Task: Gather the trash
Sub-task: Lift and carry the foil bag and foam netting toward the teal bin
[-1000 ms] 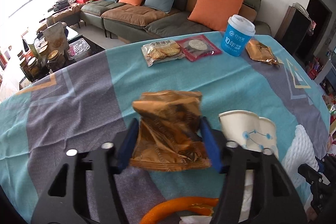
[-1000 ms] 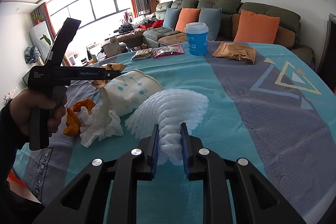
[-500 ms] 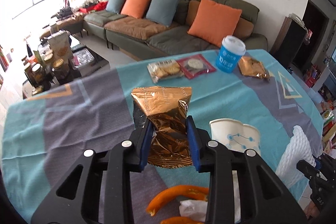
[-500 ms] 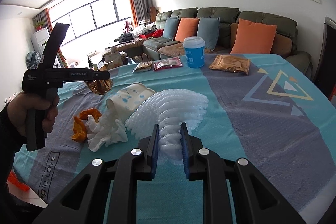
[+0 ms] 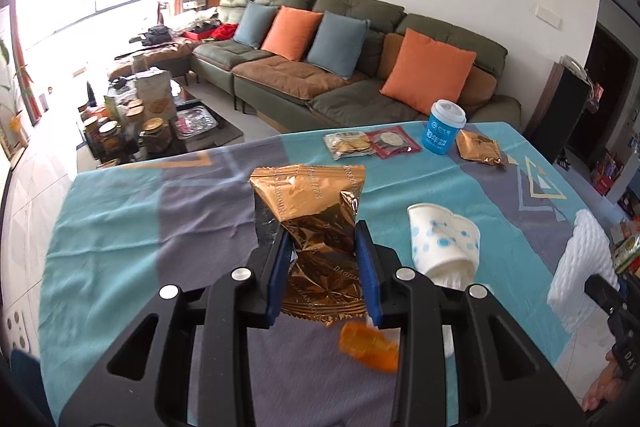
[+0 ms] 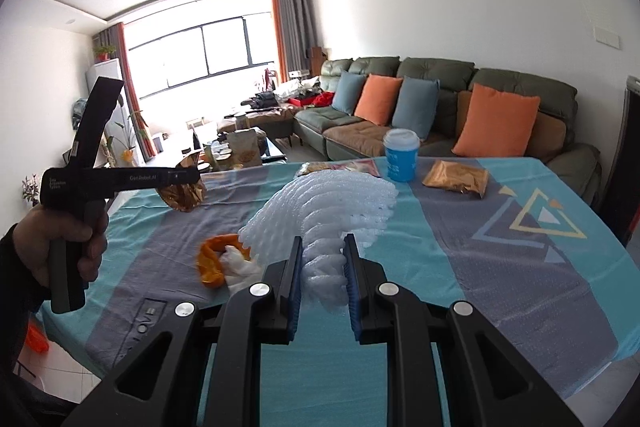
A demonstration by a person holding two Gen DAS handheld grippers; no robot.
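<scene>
My left gripper (image 5: 322, 247) is shut on a crumpled gold foil snack wrapper (image 5: 312, 211) and holds it up above the table; the wrapper also shows in the right wrist view (image 6: 182, 189). My right gripper (image 6: 322, 267) is shut on a white foam fruit net (image 6: 324, 207), lifted off the table; the net also shows in the left wrist view (image 5: 580, 271). On the tablecloth lie a crushed white paper cup (image 5: 444, 243), orange peel (image 6: 212, 261) and a crumpled white tissue (image 6: 242, 267).
At the table's far side stand a blue lidded cup (image 5: 442, 127), a cracker pack (image 5: 348, 145), a red snack pack (image 5: 394, 143) and another gold wrapper (image 5: 478, 147). A green sofa with cushions (image 5: 360, 67) is behind. A cluttered coffee table (image 5: 140, 123) is at left.
Both grippers have risen from the table with their loads. The left closed tighter on the gold wrapper and lifted it; the right raised the foam net off the tablecloth.
</scene>
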